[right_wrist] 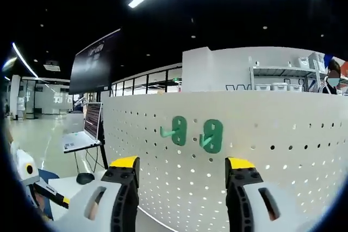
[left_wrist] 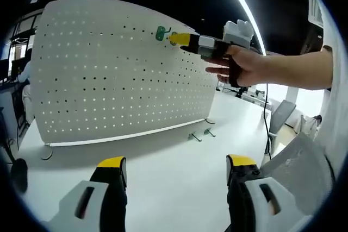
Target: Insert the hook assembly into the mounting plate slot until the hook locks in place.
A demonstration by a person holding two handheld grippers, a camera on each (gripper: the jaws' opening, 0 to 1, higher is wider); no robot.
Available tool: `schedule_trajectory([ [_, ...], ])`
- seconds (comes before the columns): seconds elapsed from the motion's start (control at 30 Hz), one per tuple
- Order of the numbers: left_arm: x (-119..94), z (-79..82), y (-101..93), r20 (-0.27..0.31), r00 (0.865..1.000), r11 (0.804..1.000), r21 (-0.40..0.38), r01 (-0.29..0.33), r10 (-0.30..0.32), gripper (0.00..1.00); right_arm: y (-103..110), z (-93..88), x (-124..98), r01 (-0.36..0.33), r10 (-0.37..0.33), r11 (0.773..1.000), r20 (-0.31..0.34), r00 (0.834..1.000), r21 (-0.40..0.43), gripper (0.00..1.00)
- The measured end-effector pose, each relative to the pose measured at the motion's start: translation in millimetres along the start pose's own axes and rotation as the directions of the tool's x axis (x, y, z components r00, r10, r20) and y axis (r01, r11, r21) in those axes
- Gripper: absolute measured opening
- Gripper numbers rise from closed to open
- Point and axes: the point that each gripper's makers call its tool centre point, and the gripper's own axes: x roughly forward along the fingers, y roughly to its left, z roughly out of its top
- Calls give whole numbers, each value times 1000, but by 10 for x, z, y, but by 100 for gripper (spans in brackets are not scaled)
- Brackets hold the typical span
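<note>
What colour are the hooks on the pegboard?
Green hooks, clearest in the right gripper view, on the white pegboard.

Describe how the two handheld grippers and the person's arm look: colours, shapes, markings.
The left gripper has two black jaws capped with yellow tips, rising from pale grey housings with dark oval slots. The right gripper is built the same way; seen from the left gripper view, it is a grey and black body with yellow tips and a white top block. The hand holding it is bare, with no sleeve visible on the forearm.
</note>
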Motion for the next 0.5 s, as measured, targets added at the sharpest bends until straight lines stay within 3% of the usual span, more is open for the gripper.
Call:
schedule_trajectory([
  [0.33,-2,3,-3,-2,1000,1000,-1,-1,1,77,-16,-40,-99,-53,53,998,-6,999,-16,63],
  [0.5,0,-2,-3,-3,1000,1000,1,1,-1,77,8,-197,-291,-80,79,997,-32,996,-24,63],
])
